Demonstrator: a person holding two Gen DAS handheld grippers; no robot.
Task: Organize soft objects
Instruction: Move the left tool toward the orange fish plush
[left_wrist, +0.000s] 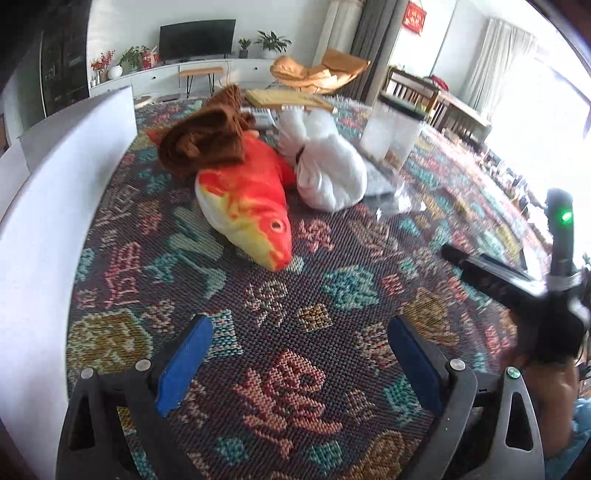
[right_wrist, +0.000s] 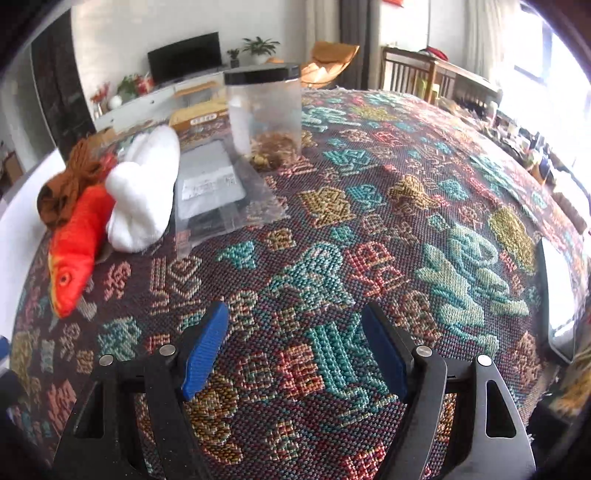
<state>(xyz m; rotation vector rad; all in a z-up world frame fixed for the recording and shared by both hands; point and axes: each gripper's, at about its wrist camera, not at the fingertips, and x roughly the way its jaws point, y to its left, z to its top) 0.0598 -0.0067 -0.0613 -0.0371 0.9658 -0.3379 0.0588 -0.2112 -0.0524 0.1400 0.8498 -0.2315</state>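
An orange-and-yellow plush fish (left_wrist: 251, 206) lies on the patterned woven cloth (left_wrist: 295, 288), its head toward me. A crumpled brown cloth (left_wrist: 207, 136) rests on its tail end. A white fluffy bundle (left_wrist: 325, 173) lies against the fish's right side. My left gripper (left_wrist: 299, 347) hovers open over bare cloth, short of the fish's nose, with nothing between its blue pads. In the right wrist view the fish (right_wrist: 74, 251), white bundle (right_wrist: 144, 195) and brown cloth (right_wrist: 70, 184) sit far left. My right gripper (right_wrist: 295, 339) is open over the cloth, holding nothing.
A clear jar with a black lid (right_wrist: 264, 110) stands behind a clear plastic bag holding a grey card (right_wrist: 214, 184). A white panel (left_wrist: 55, 206) borders the left side. A black handheld device with a green light (left_wrist: 561, 236) is at the right. A white flat object (right_wrist: 559, 295) lies at the right edge.
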